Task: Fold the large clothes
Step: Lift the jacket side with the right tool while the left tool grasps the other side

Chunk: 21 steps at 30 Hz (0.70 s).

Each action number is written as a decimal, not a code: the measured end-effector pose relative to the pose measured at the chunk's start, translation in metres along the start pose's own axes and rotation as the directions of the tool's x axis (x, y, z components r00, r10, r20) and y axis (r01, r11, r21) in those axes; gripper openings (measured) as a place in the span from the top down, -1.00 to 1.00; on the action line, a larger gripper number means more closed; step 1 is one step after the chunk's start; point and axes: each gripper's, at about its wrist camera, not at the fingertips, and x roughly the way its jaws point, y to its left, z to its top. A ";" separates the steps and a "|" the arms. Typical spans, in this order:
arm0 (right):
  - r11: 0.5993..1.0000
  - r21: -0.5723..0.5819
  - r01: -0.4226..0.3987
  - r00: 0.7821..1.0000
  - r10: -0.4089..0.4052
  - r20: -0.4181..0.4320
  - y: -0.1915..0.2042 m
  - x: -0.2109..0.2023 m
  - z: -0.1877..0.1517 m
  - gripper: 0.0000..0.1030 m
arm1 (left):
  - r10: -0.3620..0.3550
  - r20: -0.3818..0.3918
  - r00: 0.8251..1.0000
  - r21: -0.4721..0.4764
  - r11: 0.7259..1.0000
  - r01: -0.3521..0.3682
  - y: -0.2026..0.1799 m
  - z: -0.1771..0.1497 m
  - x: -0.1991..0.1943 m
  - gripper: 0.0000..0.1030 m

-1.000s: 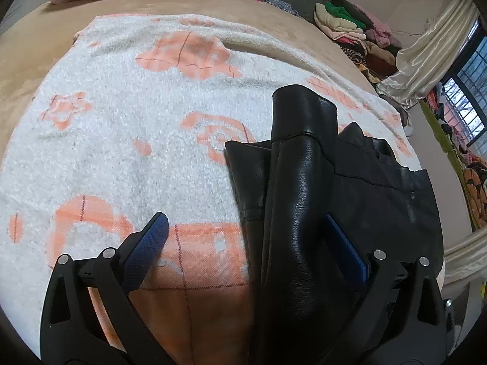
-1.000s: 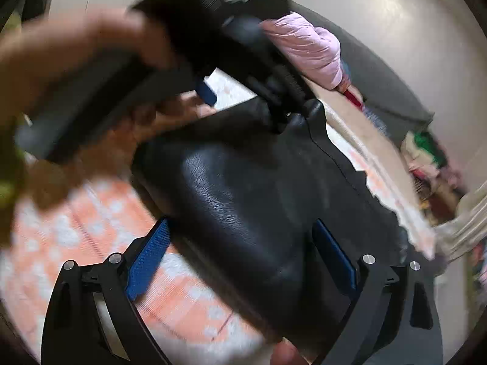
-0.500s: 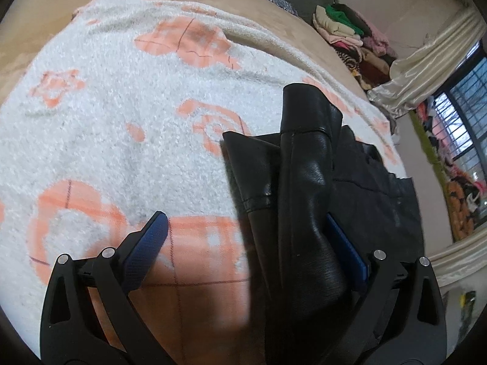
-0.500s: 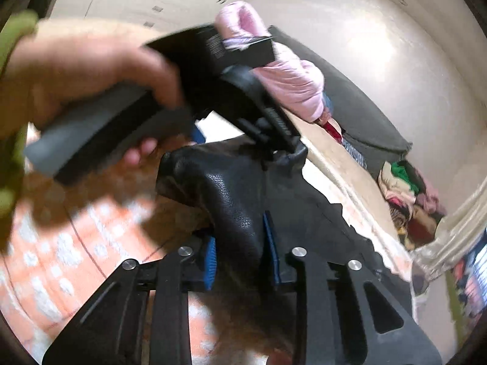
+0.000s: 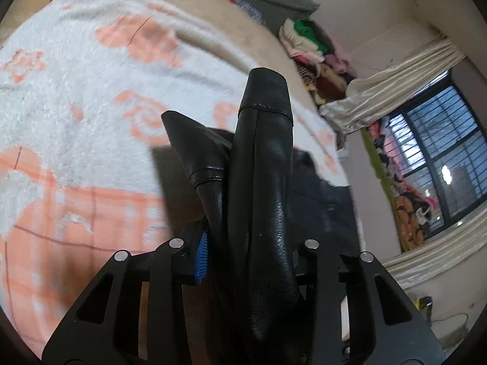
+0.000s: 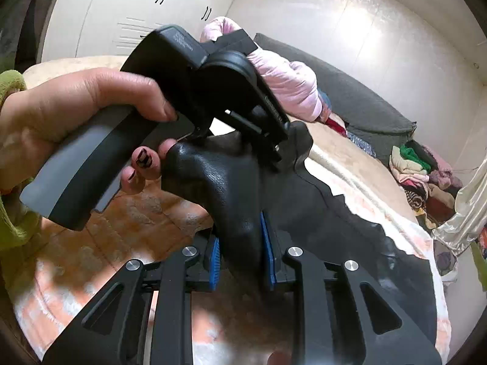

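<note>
A black leather garment lies on a white and orange flowered blanket on the bed. My left gripper is shut on a bunched fold of it, which sticks up between the blue pads. My right gripper is shut on another bunched part of the same black leather garment, lifted off the blanket. In the right wrist view the left gripper's body and the hand holding it sit just beyond, above the leather. The rest of the garment spreads flat to the right.
A pink padded jacket and a dark grey cushion lie at the bed's far end. A pile of folded clothes sits at the far right near cream curtains and a window. White wardrobe doors stand behind.
Both grippers were open around the leather a second ago. The right one shut on it first, then the left. Both have lifted the bunched leather up off the blanket.
</note>
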 end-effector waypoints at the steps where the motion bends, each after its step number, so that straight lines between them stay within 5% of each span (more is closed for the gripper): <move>1: 1.000 0.004 0.002 1.000 -0.002 0.008 -0.002 -0.005 0.000 0.59 | -0.009 0.013 1.000 -0.001 1.000 0.009 -0.007 -0.001 -0.002 0.46; 10: 0.993 0.114 0.034 0.994 -0.045 0.099 -0.057 -0.058 -0.003 0.62 | 0.023 0.075 0.997 0.152 0.988 -0.034 -0.115 -0.006 -0.008 0.44; 21: 0.943 0.320 0.088 0.980 -0.140 0.143 -0.144 -0.111 -0.053 0.67 | 0.086 0.032 0.996 0.284 0.954 -0.092 -0.232 -0.027 0.061 0.13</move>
